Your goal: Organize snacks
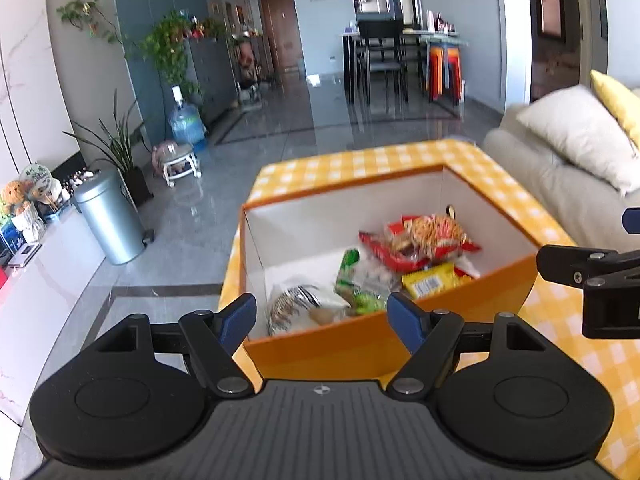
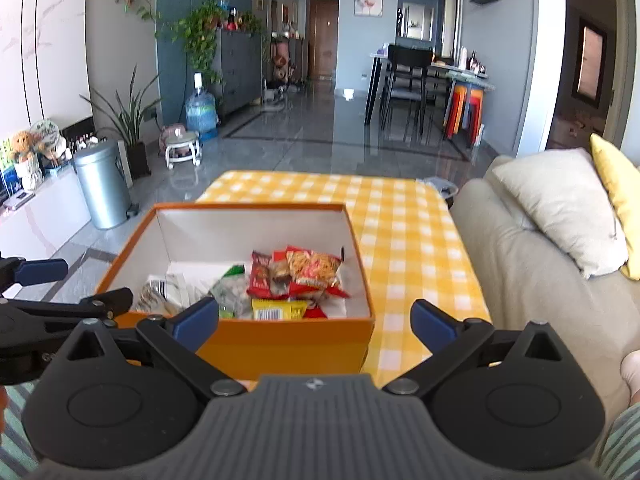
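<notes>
An open orange box [image 1: 360, 346] [image 2: 280, 340] with a white inside stands on a table under a yellow checked cloth [image 1: 560, 320] [image 2: 400, 220]. Inside lie several snack packets: red ones [image 1: 424, 240] [image 2: 312, 268], a yellow one [image 1: 430, 280] [image 2: 278, 309], a green one [image 1: 356, 292] and a white one with black print [image 1: 300, 304]. My left gripper [image 1: 322, 316] hovers open just short of the box's near wall, nothing between its blue pads. My right gripper [image 2: 316, 322] is open wide over the box's near right corner, also empty. Each gripper shows at the edge of the other's view.
A beige sofa [image 2: 520, 280] with a white cushion [image 2: 560, 216] and a yellow one borders the table on the right. To the left are a low white cabinet [image 2: 40, 220] and a grey pedal bin [image 2: 102, 184]. Beyond lies grey tiled floor, with a dining table and chairs.
</notes>
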`<state>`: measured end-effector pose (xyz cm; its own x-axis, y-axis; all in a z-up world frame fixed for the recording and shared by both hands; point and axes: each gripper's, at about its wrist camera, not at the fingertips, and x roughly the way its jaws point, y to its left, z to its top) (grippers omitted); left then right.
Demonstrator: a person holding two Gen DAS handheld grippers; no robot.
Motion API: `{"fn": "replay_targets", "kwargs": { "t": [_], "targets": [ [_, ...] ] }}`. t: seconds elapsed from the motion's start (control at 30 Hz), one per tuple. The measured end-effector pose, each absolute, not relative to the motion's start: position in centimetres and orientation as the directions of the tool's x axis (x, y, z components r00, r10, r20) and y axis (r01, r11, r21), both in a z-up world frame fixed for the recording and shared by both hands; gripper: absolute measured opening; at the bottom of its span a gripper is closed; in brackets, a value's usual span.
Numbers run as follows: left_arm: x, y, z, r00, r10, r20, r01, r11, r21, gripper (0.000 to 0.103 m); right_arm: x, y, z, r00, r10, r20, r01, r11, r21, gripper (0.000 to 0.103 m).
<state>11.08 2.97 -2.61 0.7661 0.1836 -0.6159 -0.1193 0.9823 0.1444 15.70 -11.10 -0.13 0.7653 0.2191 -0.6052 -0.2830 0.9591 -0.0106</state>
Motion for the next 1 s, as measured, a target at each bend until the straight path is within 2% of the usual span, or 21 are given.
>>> {"fn": "replay_targets", "kwargs": {
  "t": [0.47, 1.0],
  "targets": [
    [12.1, 2.8, -3.8, 0.708, 0.156, -0.689, -0.102, 0.988, 0.119, 0.087, 18.2, -11.5, -2.8, 0.72, 0.2, -0.665, -0.256, 0.967, 0.013, 0.099],
    [12.0, 2.8, -3.3, 0.705, 0.158, -0.692, -0.101, 0.987, 0.124, 0.087, 17.8, -11.4, -2.2, 0.726, 0.212, -0.654, -0.262, 0.965, 0.022, 0.099]
  ]
}}
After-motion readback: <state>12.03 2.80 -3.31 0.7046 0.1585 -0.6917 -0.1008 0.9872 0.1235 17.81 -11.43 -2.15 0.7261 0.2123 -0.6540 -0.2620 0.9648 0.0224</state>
